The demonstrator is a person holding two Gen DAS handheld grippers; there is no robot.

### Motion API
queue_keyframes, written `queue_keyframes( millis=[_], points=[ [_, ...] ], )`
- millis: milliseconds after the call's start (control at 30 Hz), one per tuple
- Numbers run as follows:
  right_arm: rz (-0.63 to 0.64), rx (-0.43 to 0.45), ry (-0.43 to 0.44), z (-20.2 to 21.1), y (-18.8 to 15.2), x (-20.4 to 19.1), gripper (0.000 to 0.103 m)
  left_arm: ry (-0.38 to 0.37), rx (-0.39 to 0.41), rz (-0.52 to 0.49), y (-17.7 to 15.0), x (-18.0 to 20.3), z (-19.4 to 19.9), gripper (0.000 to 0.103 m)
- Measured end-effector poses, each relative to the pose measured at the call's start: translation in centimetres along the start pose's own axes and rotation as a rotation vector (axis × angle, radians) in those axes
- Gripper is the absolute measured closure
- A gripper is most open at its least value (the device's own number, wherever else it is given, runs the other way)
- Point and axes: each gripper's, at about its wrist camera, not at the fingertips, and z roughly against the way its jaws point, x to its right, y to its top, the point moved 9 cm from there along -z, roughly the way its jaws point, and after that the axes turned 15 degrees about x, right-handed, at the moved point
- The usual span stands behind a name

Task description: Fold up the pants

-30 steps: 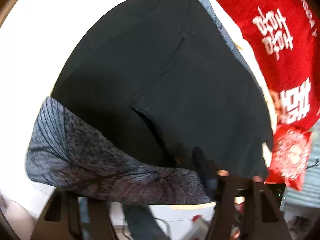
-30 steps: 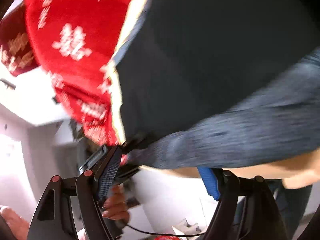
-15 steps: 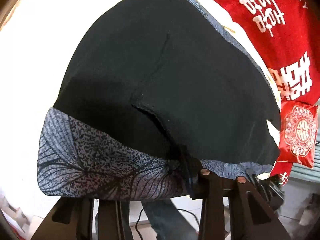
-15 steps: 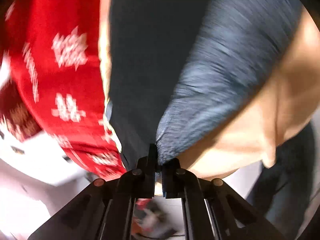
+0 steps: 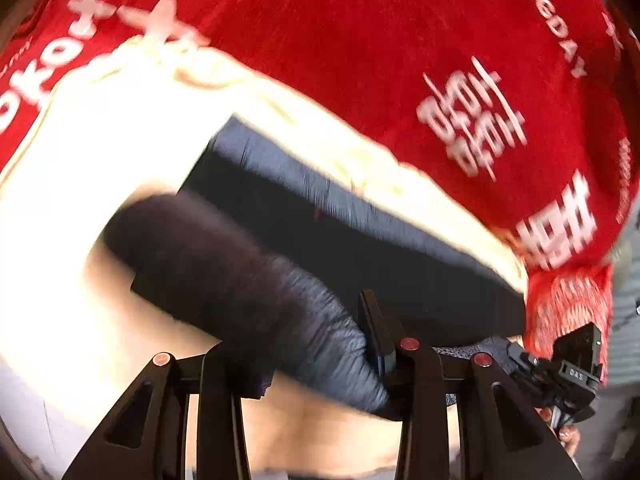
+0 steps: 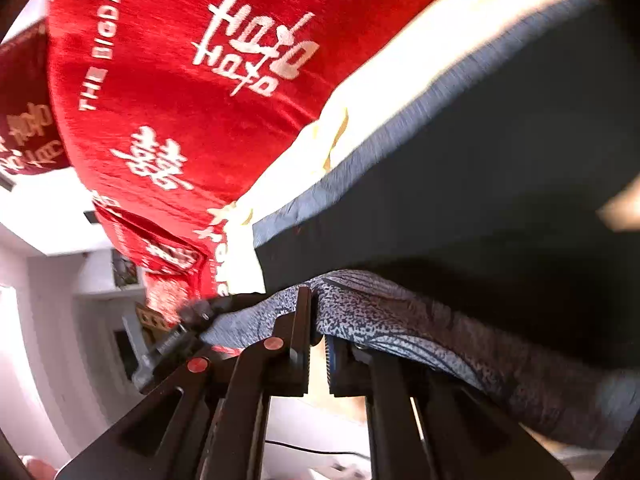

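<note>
The dark pants (image 5: 360,248) lie on a cream bedsheet (image 5: 120,128), with a red blanket (image 5: 360,40) at twelve o'clock. Left hand-held gripper (image 5: 304,356) pinches the patterned waistband (image 5: 312,320); right hand-held gripper (image 6: 318,320) pinches it too.

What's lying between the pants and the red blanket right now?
A bare strip of cream sheet separates the pants from the red blanket, clearest in the right wrist view; the left wrist view shows it too.

Harsh overexposed glare, motion blur, dark fisheye corners.
</note>
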Motion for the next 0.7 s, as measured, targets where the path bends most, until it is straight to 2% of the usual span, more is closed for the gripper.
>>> queue_keyframes(
  millis=[167,300,367,433,467,500,533,567,633,667,700],
  points=[
    [0.099,-0.076,-0.080,-8.0,6.2,1.6,0.094,0.136,0.033,-0.059,4.0,-1.0,-7.8,0.064],
    [0.146,-0.136,-0.180,-12.8,7.7,4.5,0.094,0.206,-0.002,-0.016,4.7,-2.3,-12.6,0.061],
    [0.136,-0.134,-0.171,-13.4,7.9,4.8,0.089,0.242,-0.002,-0.025,4.9,-2.2,-12.9,0.060],
    [0.141,-0.134,-0.134,-12.6,7.7,3.9,0.061,0.262,0.002,-0.051,5.1,-1.6,-12.3,0.053],
    [0.165,-0.129,-0.125,-11.8,7.5,3.0,0.039,0.270,0.011,-0.066,5.3,-1.3,-11.8,0.050],
    [0.188,-0.121,-0.128,-11.4,7.5,2.6,0.034,0.282,0.018,-0.076,5.4,-1.2,-11.0,0.043],
    [0.253,-0.100,-0.145,-10.3,7.3,1.6,0.034,0.301,0.040,-0.091,5.7,-1.1,-10.1,0.037],
    [0.306,-0.088,-0.161,-9.6,7.0,0.9,0.034,0.314,0.060,-0.099,5.9,-1.2,-9.2,0.026],
    [0.379,-0.079,-0.167,-8.7,6.1,-0.2,0.040,0.339,0.099,-0.118,6.0,-1.0,-7.7,0.024],
    [0.416,-0.094,-0.167,-8.6,5.1,-0.6,0.054,0.341,0.098,-0.125,5.8,-0.8,-7.3,0.024],
    [0.448,-0.116,-0.175,-8.9,4.6,-0.8,0.065,0.342,0.089,-0.134,5.4,-0.5,-7.5,0.024]
  ],
)
